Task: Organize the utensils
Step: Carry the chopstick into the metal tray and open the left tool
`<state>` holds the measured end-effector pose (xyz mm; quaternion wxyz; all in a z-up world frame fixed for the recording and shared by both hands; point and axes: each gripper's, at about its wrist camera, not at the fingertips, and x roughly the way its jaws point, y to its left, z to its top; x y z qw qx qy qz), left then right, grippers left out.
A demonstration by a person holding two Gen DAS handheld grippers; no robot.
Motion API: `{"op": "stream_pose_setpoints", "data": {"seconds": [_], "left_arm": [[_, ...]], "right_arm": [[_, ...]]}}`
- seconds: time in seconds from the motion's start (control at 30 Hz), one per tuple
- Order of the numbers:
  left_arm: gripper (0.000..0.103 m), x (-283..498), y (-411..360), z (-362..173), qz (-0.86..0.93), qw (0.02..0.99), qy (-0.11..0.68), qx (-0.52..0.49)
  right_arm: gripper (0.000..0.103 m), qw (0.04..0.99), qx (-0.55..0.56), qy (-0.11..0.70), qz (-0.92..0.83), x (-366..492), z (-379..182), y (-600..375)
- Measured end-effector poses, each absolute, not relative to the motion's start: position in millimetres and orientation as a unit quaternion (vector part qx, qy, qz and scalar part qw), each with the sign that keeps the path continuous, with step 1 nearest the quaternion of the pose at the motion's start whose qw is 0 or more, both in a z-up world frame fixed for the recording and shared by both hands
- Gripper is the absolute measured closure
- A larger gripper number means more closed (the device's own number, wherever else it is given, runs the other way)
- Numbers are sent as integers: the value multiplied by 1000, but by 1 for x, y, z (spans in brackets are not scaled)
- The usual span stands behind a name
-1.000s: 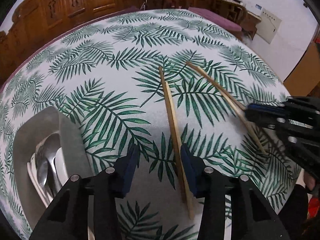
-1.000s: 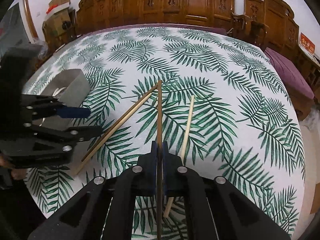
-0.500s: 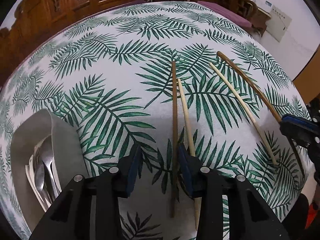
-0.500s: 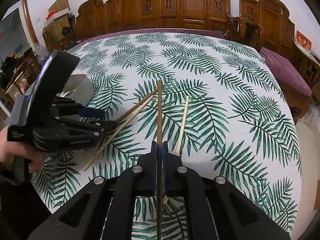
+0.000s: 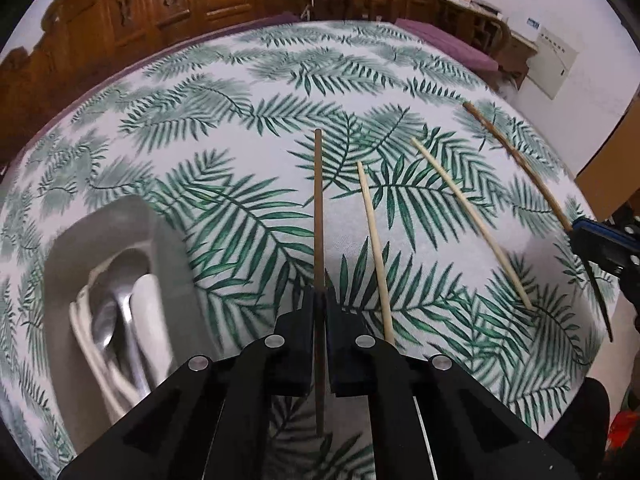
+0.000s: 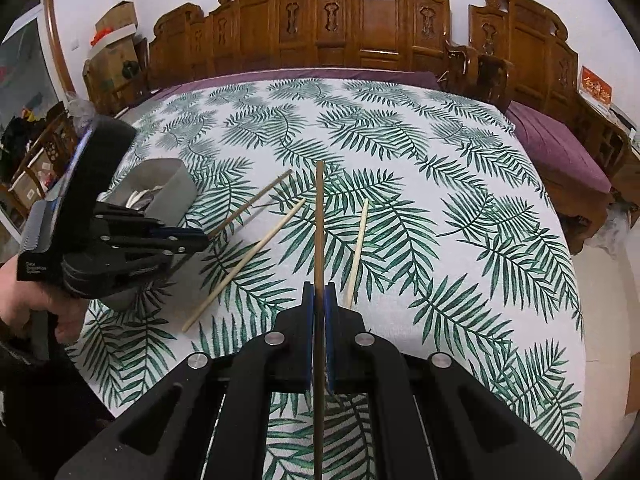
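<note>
My left gripper (image 5: 319, 300) points down at the leaf-print tablecloth. Its jaws are closing, and the pads press on a dark brown chopstick (image 5: 318, 208) that sticks out ahead. The right wrist view shows that gripper (image 6: 200, 238) at the left, with its chopstick (image 6: 256, 202) angled up to the right. My right gripper (image 6: 319, 292) is shut on a second dark chopstick (image 6: 319, 220). In the left wrist view the right gripper (image 5: 580, 232) is at the right edge with that stick (image 5: 516, 156). Two pale chopsticks (image 5: 374, 248) (image 5: 472, 224) lie loose on the cloth between the grippers.
A grey container (image 5: 172, 264) holding metal and white spoons (image 5: 120, 320) sits on the table left of my left gripper, and behind it in the right wrist view (image 6: 176, 184). A hand (image 6: 24, 296) holds the left tool. Carved wooden chairs (image 6: 380, 20) ring the table's far side.
The left jaws have shut on the dark chopstick that lay between them. The right gripper with its chopstick has drawn away toward the right edge of the left wrist view.
</note>
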<state>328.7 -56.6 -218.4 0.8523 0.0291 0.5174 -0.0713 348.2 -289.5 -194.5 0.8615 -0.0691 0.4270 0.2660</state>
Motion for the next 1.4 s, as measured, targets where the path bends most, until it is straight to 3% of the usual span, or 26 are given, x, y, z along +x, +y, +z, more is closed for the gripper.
{"op": "stream_pose_setpoints", "data": {"seconds": [0.7, 0.97, 1.4], "left_arm": [[99, 250, -11, -127, -55, 897, 438, 10], [99, 246, 15, -129, -50, 905, 423, 7], [99, 254, 56, -177, -42, 896, 441, -17]], "right_arm": [[97, 870, -78, 396, 282, 309, -157, -257], [97, 874, -76, 387, 285, 307, -154, -249], [97, 869, -73, 392, 293, 309, -168, -236]]}}
